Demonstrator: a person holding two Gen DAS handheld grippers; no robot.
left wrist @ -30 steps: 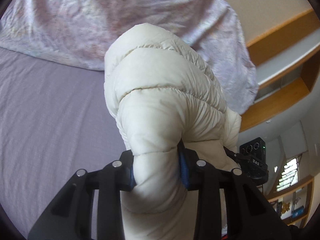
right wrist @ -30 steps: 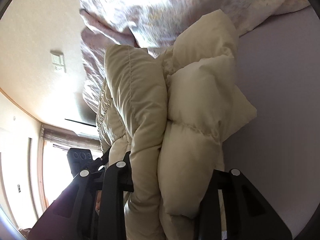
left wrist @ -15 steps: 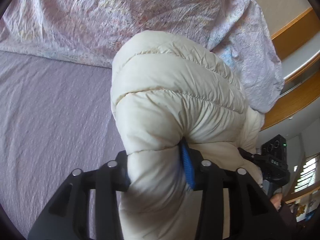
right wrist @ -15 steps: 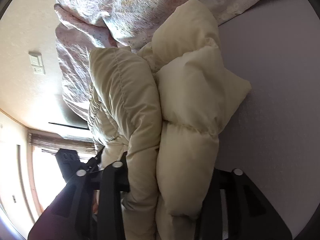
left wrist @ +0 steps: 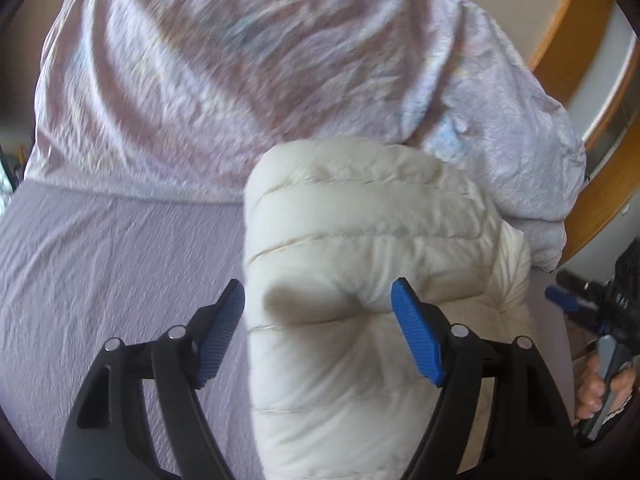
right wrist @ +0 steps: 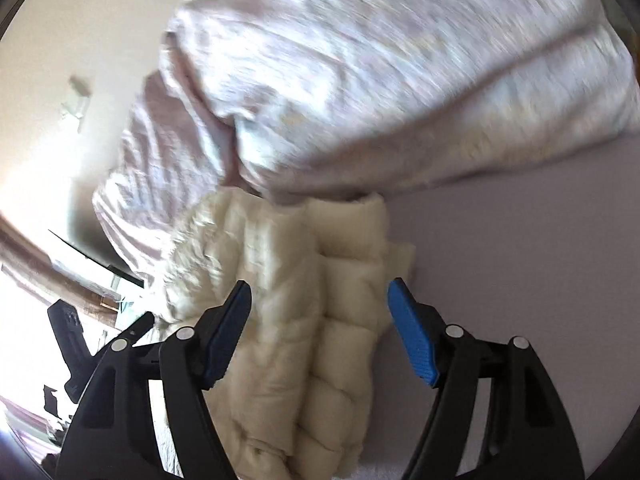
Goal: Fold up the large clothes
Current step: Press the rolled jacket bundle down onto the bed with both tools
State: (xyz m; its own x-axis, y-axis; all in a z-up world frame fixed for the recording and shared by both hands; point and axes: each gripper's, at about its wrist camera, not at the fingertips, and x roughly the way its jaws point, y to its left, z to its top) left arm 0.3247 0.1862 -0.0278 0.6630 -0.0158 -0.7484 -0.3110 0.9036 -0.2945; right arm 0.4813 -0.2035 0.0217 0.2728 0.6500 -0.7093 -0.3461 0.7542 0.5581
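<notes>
Left gripper: you are opening its jaws; a second ago the blue pads were pinching the cream puffer jacket, now they are standing clear of it, the fold between them. Right gripper: likewise, you are opening its jaws off the bundled layers. Both are lifting away; the jacket is settling lower on the lilac bed sheet.
</notes>
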